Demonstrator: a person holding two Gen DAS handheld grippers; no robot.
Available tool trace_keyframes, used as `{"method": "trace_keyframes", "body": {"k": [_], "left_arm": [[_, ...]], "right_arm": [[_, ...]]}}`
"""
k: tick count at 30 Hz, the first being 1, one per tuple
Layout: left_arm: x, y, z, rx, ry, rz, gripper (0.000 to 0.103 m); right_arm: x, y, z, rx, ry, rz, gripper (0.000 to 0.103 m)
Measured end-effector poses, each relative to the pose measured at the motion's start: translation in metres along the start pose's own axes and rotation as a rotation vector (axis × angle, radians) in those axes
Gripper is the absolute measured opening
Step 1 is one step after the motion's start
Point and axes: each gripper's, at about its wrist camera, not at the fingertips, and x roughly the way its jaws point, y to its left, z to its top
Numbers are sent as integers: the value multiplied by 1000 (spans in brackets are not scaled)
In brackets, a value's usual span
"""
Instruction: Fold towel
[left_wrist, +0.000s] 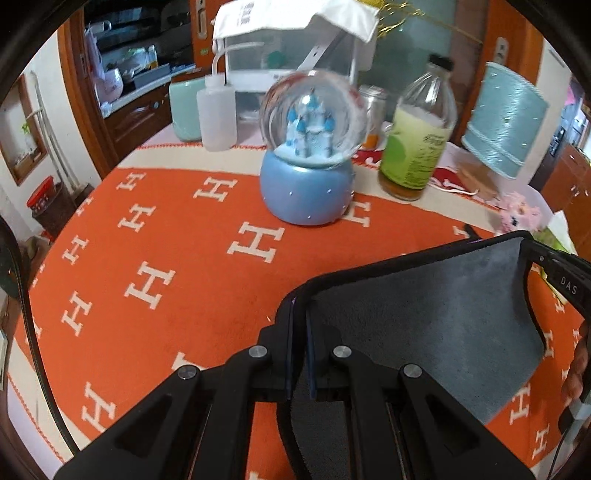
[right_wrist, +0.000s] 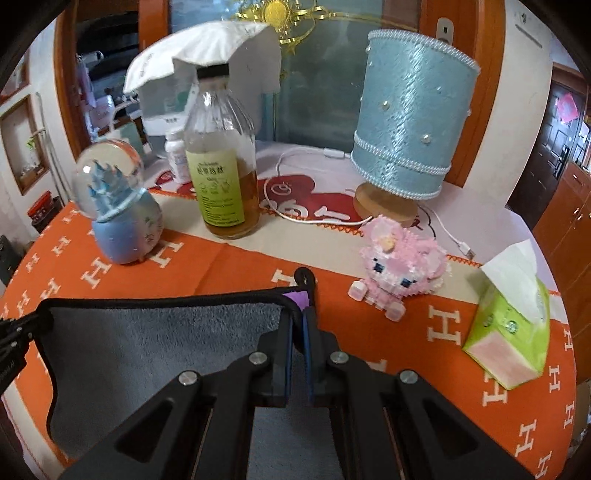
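Left wrist: snow globe (left_wrist: 308, 147) on a round blue base and glass bottle (left_wrist: 419, 129) stand far on the orange H-pattern cloth (left_wrist: 147, 240). Left gripper (left_wrist: 298, 317) clamped on the corner of the grey plush towel (left_wrist: 424, 314), black-edged, stretched to the right.

Right wrist: pink brick toy (right_wrist: 399, 262), tissue pack (right_wrist: 509, 332), blue lamp (right_wrist: 410, 122) to the right. Right gripper (right_wrist: 298, 325) pinches the towel (right_wrist: 155, 350) at its other corner, off the cloth (right_wrist: 443, 387)
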Motion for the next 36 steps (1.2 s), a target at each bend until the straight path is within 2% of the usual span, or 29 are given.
{"method": "trace_keyframes", "body": {"k": [4, 8, 9, 10, 11, 12, 13, 14, 16, 22, 36], "left_arm": [[21, -1, 2, -9, 25, 29, 5], [38, -5, 5, -17, 48, 64, 7], [40, -5, 5, -21, 55, 70, 17], [41, -5, 6, -27, 63, 75, 39], [41, -4, 6, -40, 66, 75, 53], [40, -3, 7, -51, 64, 75, 79], [38, -2, 7, -64, 57, 79, 96], [34, -1, 8, -78, 46, 78, 100], [31, 2, 9, -90, 44, 66, 101], [18, -6, 9, -59, 58, 43, 101], [-61, -42, -3, 25, -7, -48, 102]], "right_arm": [[18, 7, 2, -22, 24, -41, 5], [32, 7, 4, -1, 59, -43, 8], [33, 7, 5, 2, 63, -44, 12], [34, 7, 6, 3, 65, -57, 22], [34, 7, 7, 3, 59, -65, 27], [32, 6, 8, 6, 48, -70, 36], [27, 5, 10, 16, 27, -73, 44], [24, 4, 11, 23, 13, -70, 46], [17, 1, 13, 38, -2, -59, 50], [2, 0, 11, 52, 11, -44, 50], [-66, -1, -17, 92, -11, -25, 50]]}}
